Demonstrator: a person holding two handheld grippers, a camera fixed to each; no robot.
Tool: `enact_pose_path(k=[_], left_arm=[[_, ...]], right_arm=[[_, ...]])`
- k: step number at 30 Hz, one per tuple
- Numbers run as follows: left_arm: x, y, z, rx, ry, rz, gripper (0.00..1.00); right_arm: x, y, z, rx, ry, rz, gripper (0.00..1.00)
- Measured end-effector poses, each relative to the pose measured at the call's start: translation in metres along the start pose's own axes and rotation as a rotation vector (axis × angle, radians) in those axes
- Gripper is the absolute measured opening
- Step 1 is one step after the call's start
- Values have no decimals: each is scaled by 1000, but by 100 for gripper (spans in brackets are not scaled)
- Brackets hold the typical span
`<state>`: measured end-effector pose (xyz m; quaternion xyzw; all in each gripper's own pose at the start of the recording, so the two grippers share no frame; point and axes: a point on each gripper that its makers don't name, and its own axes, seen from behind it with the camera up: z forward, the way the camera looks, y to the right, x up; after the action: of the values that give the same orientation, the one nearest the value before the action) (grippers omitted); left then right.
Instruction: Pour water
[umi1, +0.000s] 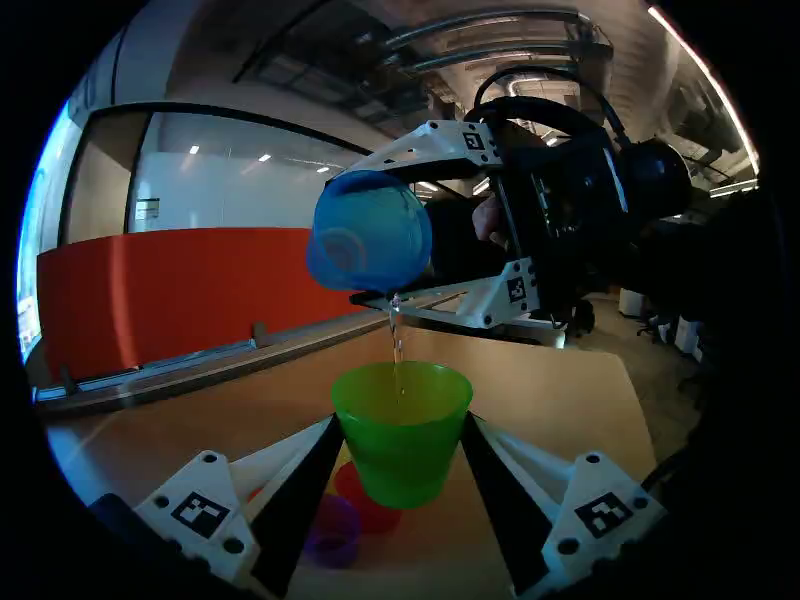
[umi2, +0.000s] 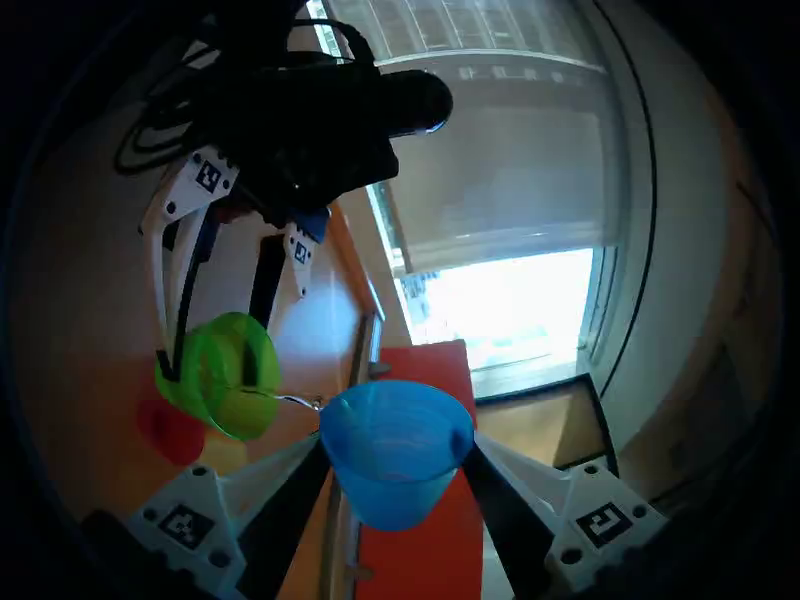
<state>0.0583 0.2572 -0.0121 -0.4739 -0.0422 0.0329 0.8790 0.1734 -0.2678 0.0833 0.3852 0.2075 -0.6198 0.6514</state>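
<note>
Water (umi1: 397, 345): ran from tilted blue cup (umi1: 368, 230) into green cup (umi1: 402, 450).
Right gripper (umi2: 397, 445): clamped on blue cup, tipping it.
Left gripper (umi1: 402, 425): clamped on green cup, catching.

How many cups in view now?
4: blue cup in the right gripper, green cup in the left gripper, red cup and purple cup on the table below. More may be hidden.

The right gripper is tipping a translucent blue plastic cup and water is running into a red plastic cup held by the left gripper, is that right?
Not quite: that cup is green, not red. In the left gripper view the right gripper tips the translucent blue plastic cup and water runs into the green plastic cup held by the left gripper.
</note>
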Motion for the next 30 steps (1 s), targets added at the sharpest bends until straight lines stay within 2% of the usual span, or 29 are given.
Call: enact_pose_path(k=[30], left_arm=[[-3, 2, 1, -5, -5, 6, 83]], right_arm=[[3, 0, -4, -9, -12, -74, 90]])
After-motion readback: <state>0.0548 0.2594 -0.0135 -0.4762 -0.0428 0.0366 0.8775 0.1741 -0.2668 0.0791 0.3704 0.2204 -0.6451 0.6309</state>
